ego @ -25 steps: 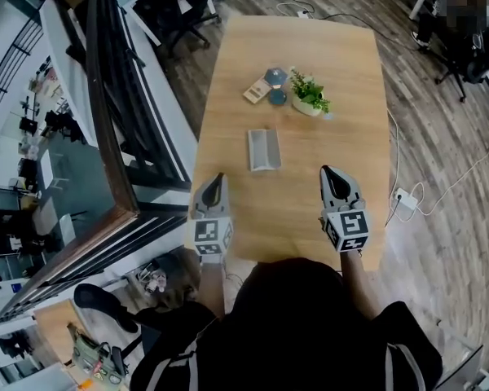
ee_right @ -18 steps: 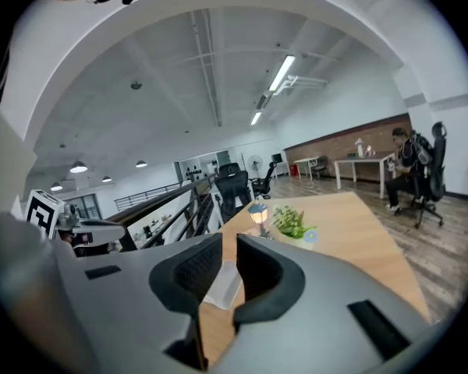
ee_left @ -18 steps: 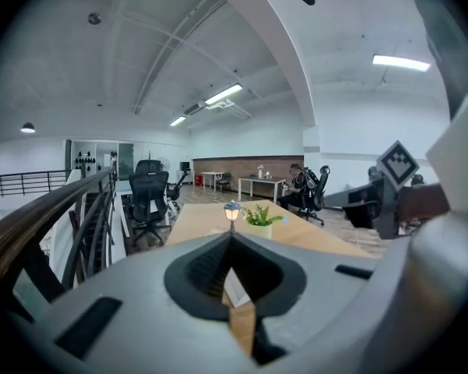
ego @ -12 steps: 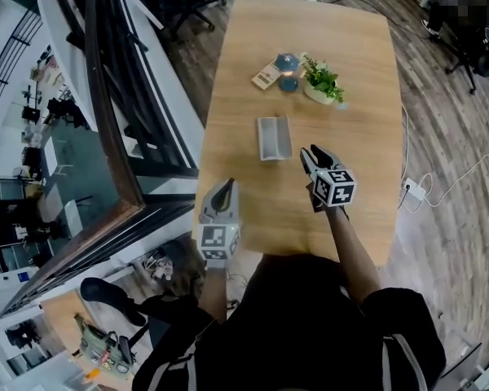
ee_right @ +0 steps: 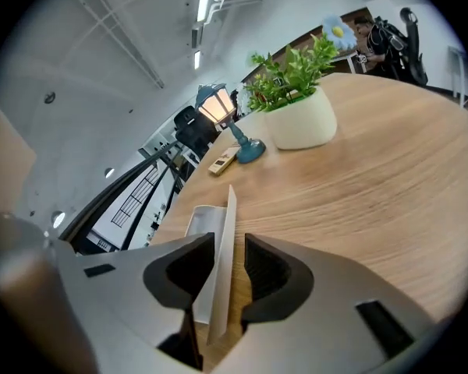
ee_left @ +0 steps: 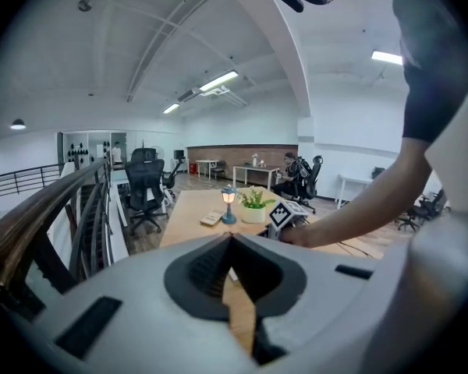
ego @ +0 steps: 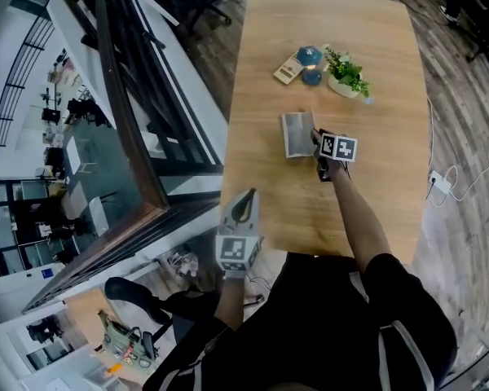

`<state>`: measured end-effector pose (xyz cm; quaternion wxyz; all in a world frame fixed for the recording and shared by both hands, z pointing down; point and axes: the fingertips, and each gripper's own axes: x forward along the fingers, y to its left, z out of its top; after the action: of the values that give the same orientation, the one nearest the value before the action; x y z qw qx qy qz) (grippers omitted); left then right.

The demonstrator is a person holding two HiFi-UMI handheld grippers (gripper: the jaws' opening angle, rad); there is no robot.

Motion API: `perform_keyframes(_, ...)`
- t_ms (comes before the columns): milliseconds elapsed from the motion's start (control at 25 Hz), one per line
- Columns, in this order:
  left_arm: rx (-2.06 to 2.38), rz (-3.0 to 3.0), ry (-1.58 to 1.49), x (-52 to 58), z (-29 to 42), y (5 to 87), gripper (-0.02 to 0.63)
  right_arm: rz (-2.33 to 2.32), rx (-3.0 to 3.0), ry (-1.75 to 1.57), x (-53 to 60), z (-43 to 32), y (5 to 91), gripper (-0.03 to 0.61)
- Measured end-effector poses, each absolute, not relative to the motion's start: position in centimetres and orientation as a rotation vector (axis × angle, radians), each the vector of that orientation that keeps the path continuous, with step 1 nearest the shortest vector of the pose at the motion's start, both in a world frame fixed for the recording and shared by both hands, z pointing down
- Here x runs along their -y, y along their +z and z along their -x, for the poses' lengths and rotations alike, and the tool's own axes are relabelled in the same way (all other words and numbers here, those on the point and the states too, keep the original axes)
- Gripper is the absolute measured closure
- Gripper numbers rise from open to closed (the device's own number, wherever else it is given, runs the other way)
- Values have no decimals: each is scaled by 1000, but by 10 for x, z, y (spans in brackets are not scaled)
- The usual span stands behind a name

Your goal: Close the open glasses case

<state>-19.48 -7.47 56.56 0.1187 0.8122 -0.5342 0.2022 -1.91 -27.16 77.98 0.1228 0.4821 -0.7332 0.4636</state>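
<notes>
The grey glasses case (ego: 296,133) lies open in the middle of the wooden table (ego: 367,194), with its lid standing up. My right gripper (ego: 316,143) reaches in from the case's right side. In the right gripper view the lid's edge (ee_right: 225,232) stands between the two jaws of that gripper (ee_right: 230,244). The jaws have just been opening; a gap shows on the right of the lid, so they do not press on it. My left gripper (ego: 244,198) hangs at the table's near left edge, far from the case, with its tips together (ee_left: 232,238) and nothing in them.
Beyond the case stand a potted plant (ego: 345,76), a small blue lamp (ego: 310,58) and a flat remote-like item (ego: 288,70). A railing with glass (ego: 138,137) runs along the table's left. A power strip (ego: 440,184) lies on the floor at the right.
My right gripper has gone from the table's near edge forward and down to the case, rolling as it went, and its jaws now straddle the lid. The left gripper sank a little.
</notes>
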Motion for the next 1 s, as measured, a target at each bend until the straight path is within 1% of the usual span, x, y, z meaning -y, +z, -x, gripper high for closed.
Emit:
perform_keyframes(200,1583,-2361,571,69,201,564,615,-1362,2130,1374,273,35,792,448)
perform_keyframes(360,1601,-2346,574,67,208,566,615,-1364,2125,1385,275,35,795,463)
perform_keyframes(400,1603,-2346,573,68,209,566,615,-1365,2118,1379,274,34,796,474)
perform_keyframes(480,1605,-2348,569,70,209,564,615,-1368,2101,1363,273,34,799,530)
perform_keyframes(520,1605,-2352,570,71,208,564,615,-1370,2094,1353,273,33,800,544)
perform_keyframes(640,1610,-2362,573,72,208,566,615,-1370,2072,1279,271,31,802,551)
perform_keyframes(720,1614,-2359,569,75,208,566,615,-1371,2041,1135,272,25,801,551)
perform_keyframes(840,1615,-2371,551,80,205,563,615,-1352,1987,820,279,20,792,553)
perform_keyframes(1000,1606,-2376,576,81,204,564,615,-1193,1833,214,280,28,781,555)
